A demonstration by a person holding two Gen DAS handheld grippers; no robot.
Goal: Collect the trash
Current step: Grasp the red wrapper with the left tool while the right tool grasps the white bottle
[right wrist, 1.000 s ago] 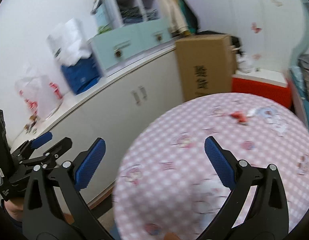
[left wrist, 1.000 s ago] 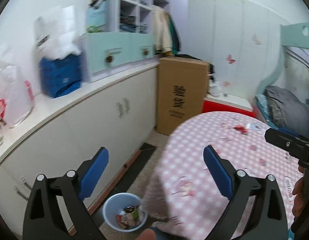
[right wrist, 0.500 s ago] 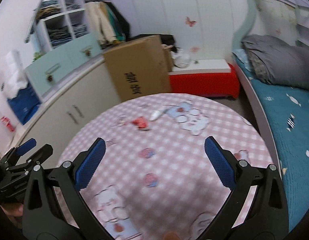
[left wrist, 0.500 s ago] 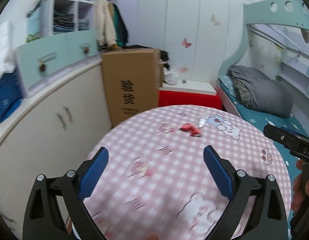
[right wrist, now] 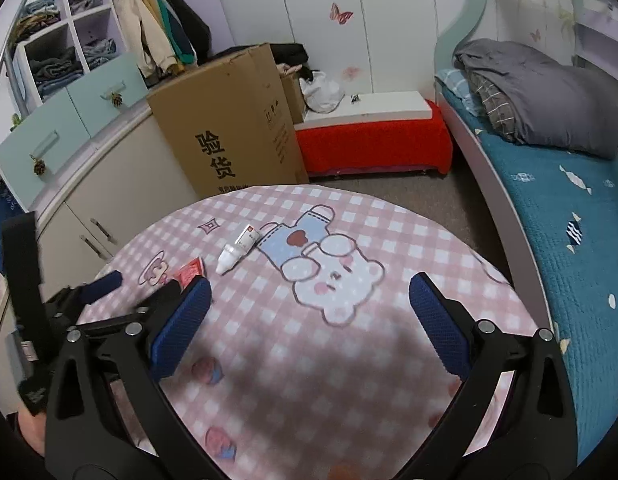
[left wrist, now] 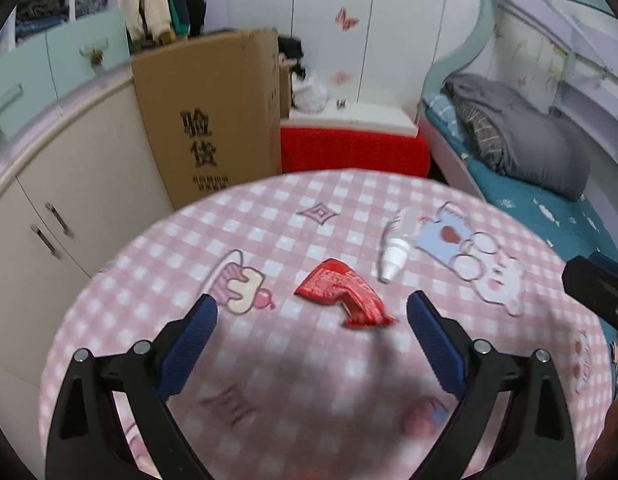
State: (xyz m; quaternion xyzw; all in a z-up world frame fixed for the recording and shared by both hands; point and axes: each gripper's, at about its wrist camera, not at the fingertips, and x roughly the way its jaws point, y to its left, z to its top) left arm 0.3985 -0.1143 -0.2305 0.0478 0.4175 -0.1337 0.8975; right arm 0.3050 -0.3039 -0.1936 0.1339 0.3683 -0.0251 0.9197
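Observation:
A crumpled red wrapper [left wrist: 343,292] lies on the round table with a pink checked cloth [left wrist: 277,240], just ahead of my open, empty left gripper [left wrist: 311,320]. A small white tube [left wrist: 395,250] lies beyond it to the right. In the right wrist view the tube [right wrist: 237,250] and the wrapper [right wrist: 191,272] lie at the table's left, with the left gripper [right wrist: 147,294] close to the wrapper. My right gripper [right wrist: 309,304] is open and empty above the bear print.
A tall cardboard box [right wrist: 233,140] and a red-covered bench [right wrist: 373,144] stand behind the table. White cabinets [left wrist: 69,192] run along the left. A bed with a teal sheet [right wrist: 569,216] and grey blanket is on the right.
Both grippers swung right from the cabinets and floor bin to face the table. The left gripper has come close to the red wrapper. Both stayed open.

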